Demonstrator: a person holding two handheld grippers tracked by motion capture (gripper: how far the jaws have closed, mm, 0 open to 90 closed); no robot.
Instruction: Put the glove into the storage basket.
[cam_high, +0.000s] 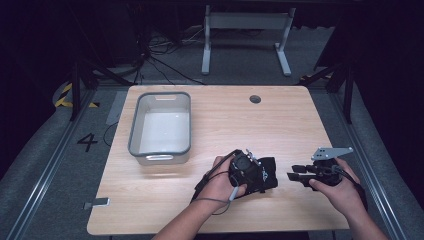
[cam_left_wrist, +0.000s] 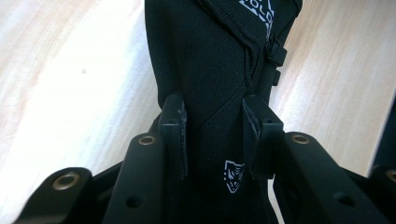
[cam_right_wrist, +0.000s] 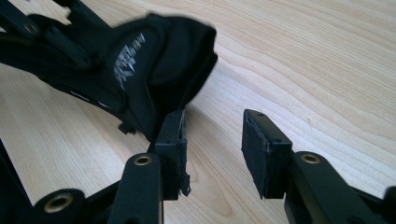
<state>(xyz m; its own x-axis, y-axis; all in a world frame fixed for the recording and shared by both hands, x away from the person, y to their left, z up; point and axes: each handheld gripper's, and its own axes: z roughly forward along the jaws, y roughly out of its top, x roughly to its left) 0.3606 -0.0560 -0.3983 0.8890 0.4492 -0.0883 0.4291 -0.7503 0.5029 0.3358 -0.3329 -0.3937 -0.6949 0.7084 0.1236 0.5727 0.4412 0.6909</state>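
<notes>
High view: a pale wood-grain surface (cam_high: 225, 120), rectangular with rounded corners and a round cable port (cam_high: 255, 99) near its far edge, carries the work. On its left half stands a grey-rimmed white plastic bin (cam_high: 135, 131), straight-walled, with grip slots at both short ends; it stands well apart from the hands, plausibly as the receptacle for the item in hand. Near the front edge, between the two hands, a black fabric pouch (cam_high: 267, 172) is held by the left hand-held gripper (cam_high: 250, 172), apparently so that its free end faces the other tool. The right hand-held gripper (cam_high: 295, 175), topped by a grey three-cornered plate, points at the pouch from just beside it.

Left gripper view: the pouch (cam_left_wrist: 205, 60) is of woven nylon, matt and soft, with stitched webbing, a small buckle and white printed logos. The jaws stand at either side of a fold of this cloth and are closed on it; the fabric bulges between the pads (cam_left_wrist: 175, 128).

Right gripper view: the jaws stand moderately spread with bare wood between them, holding nothing. The pouch (cam_right_wrist: 159, 70) hangs rounded and limp, and the gripper's left pad (cam_right_wrist: 170, 140) lies against its lower edge, a placement judged to precede a second grasp.
</notes>
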